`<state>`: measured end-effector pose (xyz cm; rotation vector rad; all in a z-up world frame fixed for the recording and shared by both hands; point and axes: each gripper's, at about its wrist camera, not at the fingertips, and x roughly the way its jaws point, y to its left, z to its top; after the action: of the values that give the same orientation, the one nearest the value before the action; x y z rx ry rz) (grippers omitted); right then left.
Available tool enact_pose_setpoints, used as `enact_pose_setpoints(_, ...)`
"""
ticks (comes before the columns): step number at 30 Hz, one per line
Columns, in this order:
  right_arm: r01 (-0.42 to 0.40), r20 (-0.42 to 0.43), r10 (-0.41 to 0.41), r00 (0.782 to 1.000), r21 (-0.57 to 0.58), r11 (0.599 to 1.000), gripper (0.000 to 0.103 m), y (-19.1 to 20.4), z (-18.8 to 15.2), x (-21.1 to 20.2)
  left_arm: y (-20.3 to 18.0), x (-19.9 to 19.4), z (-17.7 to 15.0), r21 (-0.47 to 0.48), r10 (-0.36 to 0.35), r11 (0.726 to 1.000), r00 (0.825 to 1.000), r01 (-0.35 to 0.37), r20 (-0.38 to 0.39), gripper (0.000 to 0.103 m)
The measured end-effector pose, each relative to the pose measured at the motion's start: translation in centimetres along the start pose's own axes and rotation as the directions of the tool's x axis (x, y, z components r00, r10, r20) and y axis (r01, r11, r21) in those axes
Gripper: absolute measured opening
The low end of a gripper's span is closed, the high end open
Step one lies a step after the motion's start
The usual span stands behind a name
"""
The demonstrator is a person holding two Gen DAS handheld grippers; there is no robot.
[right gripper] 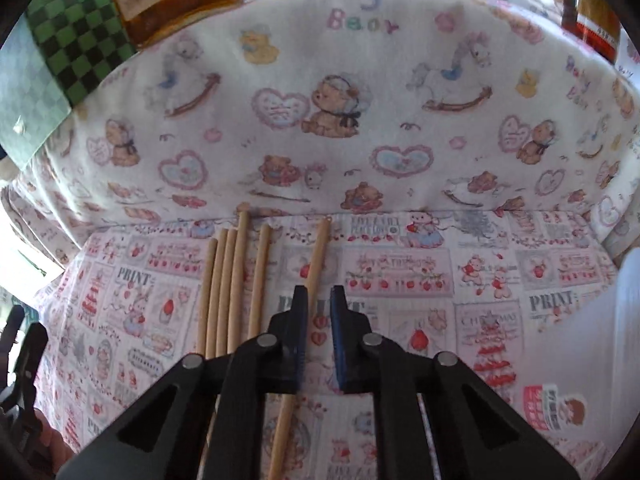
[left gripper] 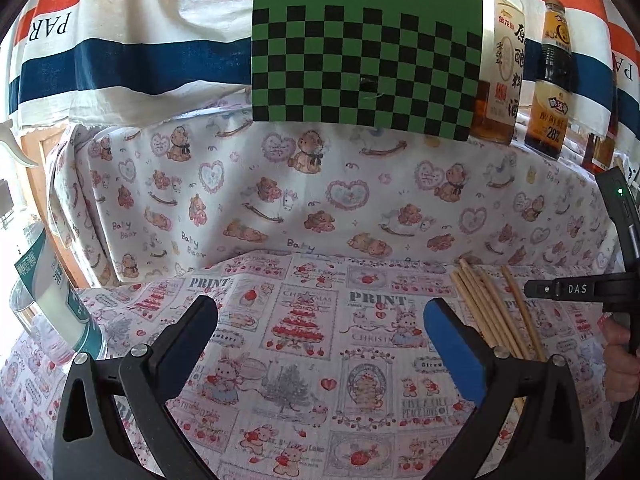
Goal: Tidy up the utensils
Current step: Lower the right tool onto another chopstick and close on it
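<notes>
Chopsticks [right gripper: 236,280], pale wooden sticks, lie side by side on the printed cloth [right gripper: 420,280]. One lone chopstick [right gripper: 316,256] passes under the right gripper [right gripper: 319,292], whose jaws are nearly together, not visibly pinching it. Left gripper [left gripper: 320,312] hangs spread wide.

the chopsticks [right gripper: 236,280] look like pale matt wood, lying on a soft printed cloth [right gripper: 400,280] over the surface. behind that cloth, the bottles [left gripper: 500,68] are glossy glass with paper labels.
</notes>
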<state>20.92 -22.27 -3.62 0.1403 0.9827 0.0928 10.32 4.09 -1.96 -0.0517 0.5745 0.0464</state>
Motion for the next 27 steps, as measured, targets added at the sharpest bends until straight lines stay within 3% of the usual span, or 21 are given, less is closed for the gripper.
enact_pose_setpoints(11,-0.012,-0.041,0.014,0.999,0.029,0.999,0.011,-0.1,3.4,2.2,-0.9,-0.5,0.0,0.054,0.001,0.999,1.0,-0.002,0.03,0.102)
enact_pose_setpoints(15,0.023,-0.055,-0.023,0.998,0.015,1.0,0.011,0.7,3.2,3.2,-0.8,-0.5,0.1,0.045,0.01,0.999,1.0,-0.011,0.02,0.102)
enact_pose_setpoints(19,0.006,-0.063,-0.001,0.998,0.083,0.997,0.011,0.4,3.5,4.4,-1.2,-0.7,0.0,0.066,0.022,0.998,0.999,-0.024,0.032,0.102)
enact_pose_setpoints(21,0.047,-0.045,-0.045,0.998,0.032,0.998,0.01,1.1,3.5,4.5,-1.4,-0.6,0.0,0.079,0.029,0.996,0.999,-0.032,0.032,0.102)
enact_pose_setpoints(27,0.074,-0.028,-0.075,0.997,-0.02,0.997,0.008,1.9,3.9,4.8,-0.8,0.9,0.3,0.058,0.025,0.998,0.998,-0.022,-0.051,0.102)
